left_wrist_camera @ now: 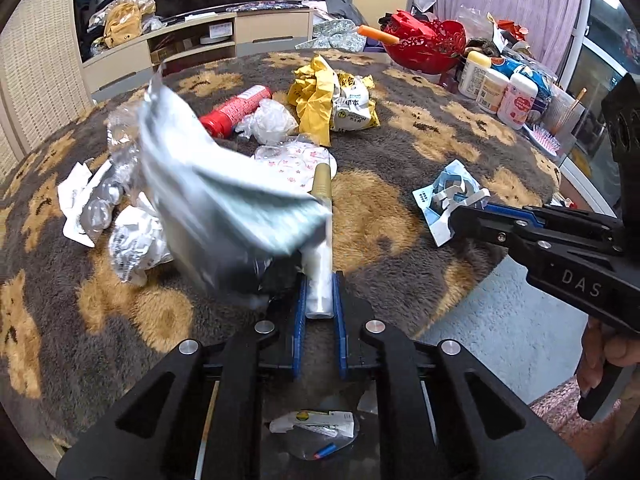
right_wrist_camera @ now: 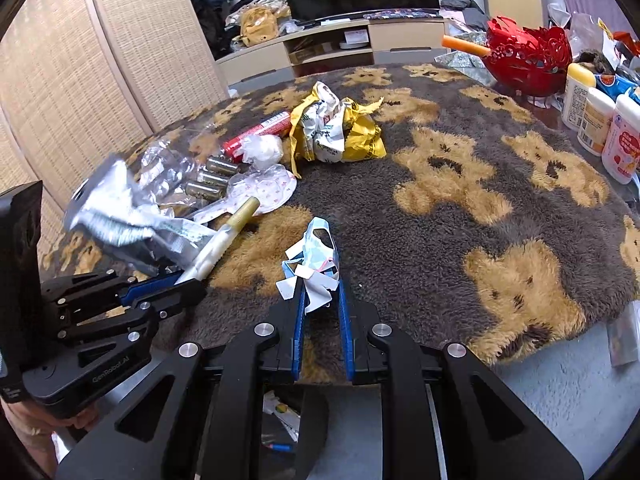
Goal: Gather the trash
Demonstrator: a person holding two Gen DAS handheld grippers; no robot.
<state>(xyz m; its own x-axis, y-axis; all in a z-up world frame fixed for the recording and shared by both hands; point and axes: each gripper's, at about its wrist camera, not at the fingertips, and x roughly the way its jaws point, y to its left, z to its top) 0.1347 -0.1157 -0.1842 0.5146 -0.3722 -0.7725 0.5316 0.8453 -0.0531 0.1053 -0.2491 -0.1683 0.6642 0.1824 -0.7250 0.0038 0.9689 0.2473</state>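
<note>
My left gripper (left_wrist_camera: 319, 294) is shut on a white tube with a gold cap (left_wrist_camera: 322, 240), near the table's front edge; it also shows in the right wrist view (right_wrist_camera: 224, 240). A blurred silver foil bag (left_wrist_camera: 212, 196) hangs over the tube. My right gripper (right_wrist_camera: 322, 298) is shut on torn blue-and-white paper packaging (right_wrist_camera: 314, 258), seen at the right of the left wrist view (left_wrist_camera: 450, 200). More trash lies on the bear-patterned cloth (right_wrist_camera: 460, 208): a yellow crumpled wrapper (left_wrist_camera: 332, 100), a red can (left_wrist_camera: 234, 110), clear plastic wrappers (left_wrist_camera: 266, 120) and crumpled white paper (left_wrist_camera: 136, 240).
A red bowl (left_wrist_camera: 428, 46) and white bottles (left_wrist_camera: 500, 88) stand at the table's far right, with a pink hairbrush (left_wrist_camera: 546, 138). Below the table edge, between my left gripper's arms, lies more trash (left_wrist_camera: 316, 428). A TV cabinet (left_wrist_camera: 192, 40) stands behind the table.
</note>
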